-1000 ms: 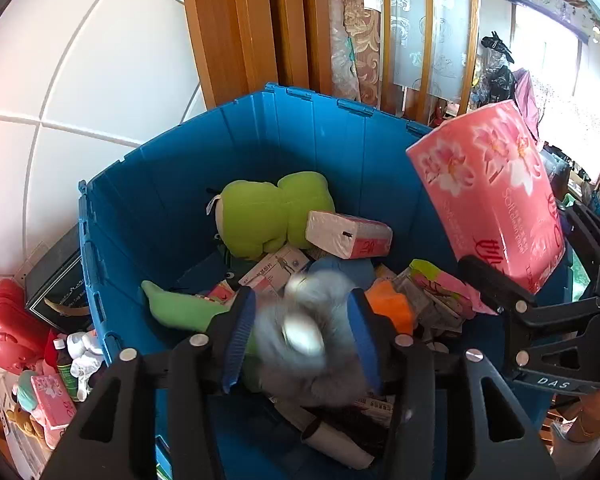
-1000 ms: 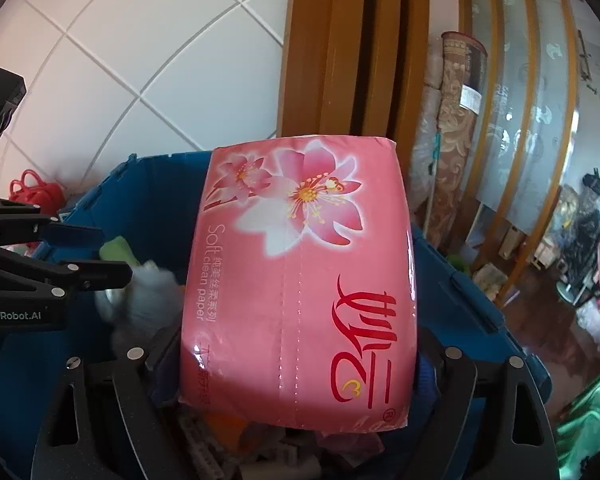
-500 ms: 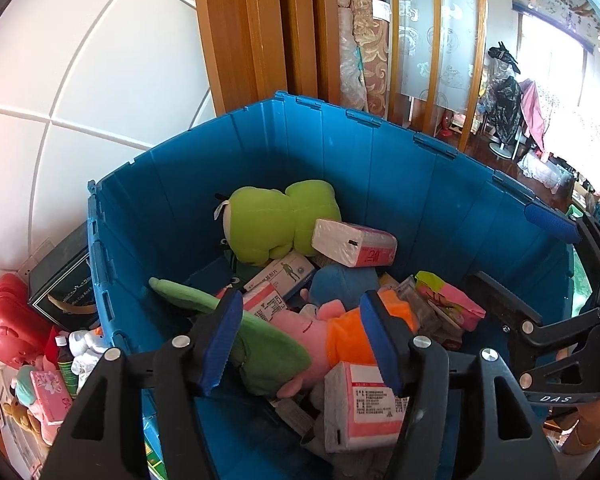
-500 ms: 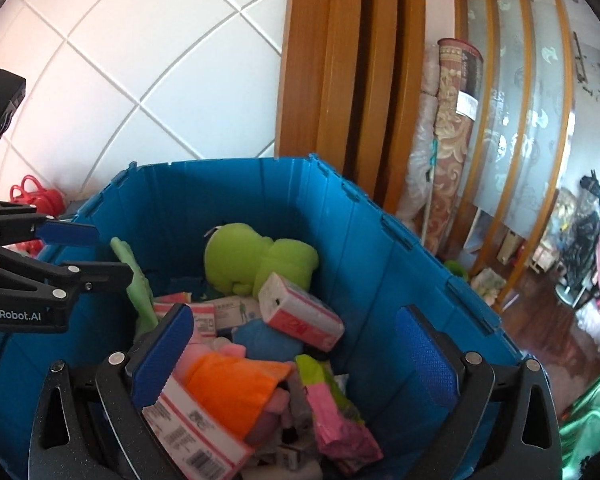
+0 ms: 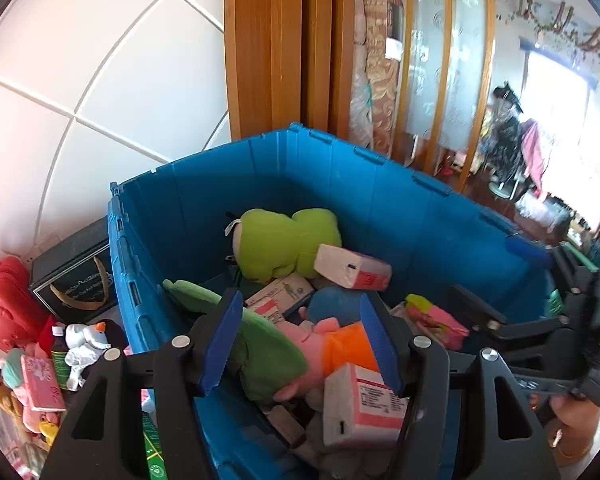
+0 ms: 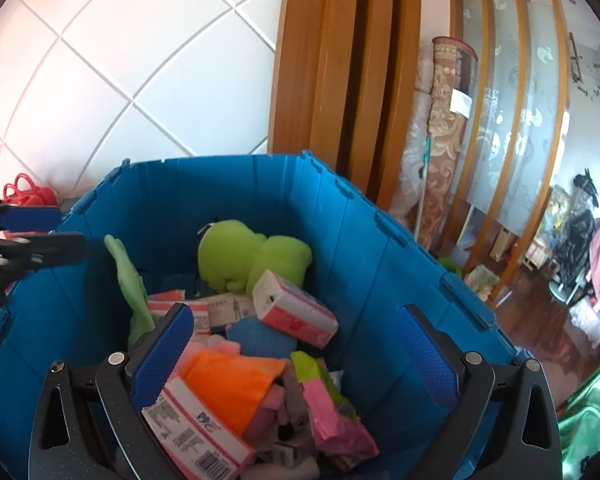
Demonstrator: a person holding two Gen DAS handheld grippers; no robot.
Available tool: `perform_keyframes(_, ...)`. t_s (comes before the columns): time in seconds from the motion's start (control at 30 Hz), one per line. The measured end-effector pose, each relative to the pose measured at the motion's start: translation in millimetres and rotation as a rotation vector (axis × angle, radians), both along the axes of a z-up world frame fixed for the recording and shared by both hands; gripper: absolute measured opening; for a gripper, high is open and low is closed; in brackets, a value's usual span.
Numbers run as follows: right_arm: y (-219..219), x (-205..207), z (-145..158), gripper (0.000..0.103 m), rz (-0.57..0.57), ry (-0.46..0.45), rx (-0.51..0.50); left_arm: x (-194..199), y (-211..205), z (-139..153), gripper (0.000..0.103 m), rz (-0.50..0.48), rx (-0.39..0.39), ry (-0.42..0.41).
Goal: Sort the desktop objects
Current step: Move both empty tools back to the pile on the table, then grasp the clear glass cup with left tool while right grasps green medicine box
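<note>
Left wrist: toys [image 5: 40,364] crowd outside the blue bin [image 5: 380,208].

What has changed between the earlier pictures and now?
The right gripper let go the pink tissue pack, the left gripper the grey toy; both jaws have just been opening and now stand empty. The blue bin and green plush stayed.

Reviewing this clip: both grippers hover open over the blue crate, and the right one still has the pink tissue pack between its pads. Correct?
Not quite. The right gripper holds nothing: the right wrist view shows only the pile in the blue crate between its pads. Its jaws have just been opening. The left gripper is open too.
</note>
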State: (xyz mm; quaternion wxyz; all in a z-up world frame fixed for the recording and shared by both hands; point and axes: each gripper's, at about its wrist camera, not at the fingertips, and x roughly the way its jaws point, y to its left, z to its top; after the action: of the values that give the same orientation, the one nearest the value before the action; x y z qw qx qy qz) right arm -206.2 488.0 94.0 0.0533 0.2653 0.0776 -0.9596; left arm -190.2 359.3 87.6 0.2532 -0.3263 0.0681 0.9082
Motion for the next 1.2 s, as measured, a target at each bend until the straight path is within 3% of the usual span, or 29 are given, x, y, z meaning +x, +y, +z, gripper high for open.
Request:
perform_keyframes(0.07,-3,4,2,0.103,0.003,-0.004,-0.005,13,-16,9,0.064,0.019,0.029,0.046)
perform_keyframes(0.1,-6,10,6,0.103,0.012,0.000,-0.015,20,-25,14,0.074,0.038,0.034,0.083)
perform_keyframes(0.17,-13,23,16,0.103,0.021,0.024,-0.031,35,-42,20,0.083,0.076,0.044,0.155)
perform_keyframes(0.37,-55,83,57,0.103,0.057,0.152,-0.025,72,-105,27,0.085,0.146,0.115,0.263)
perform_keyframes(0.47,-78,115,76,0.103,0.043,0.224,-0.055,89,-141,23,0.085,0.207,0.108,0.283)
perform_keyframes(0.53,-95,132,82,0.103,0.044,0.250,-0.103,97,-164,17,0.085,0.227,0.100,0.263)
perform_keyframes(0.7,-146,142,77,0.103,0.226,0.160,-0.262,111,-230,-4,0.085,0.316,0.083,0.224)
perform_keyframes(0.93,-243,155,60,0.103,0.407,0.165,-0.201,116,-339,-62,0.085,0.524,0.074,0.077)
perform_keyframes(1.2,-328,126,-9,0.103,0.511,-0.029,-0.161,108,-461,-137,0.085,0.800,0.026,-0.109)
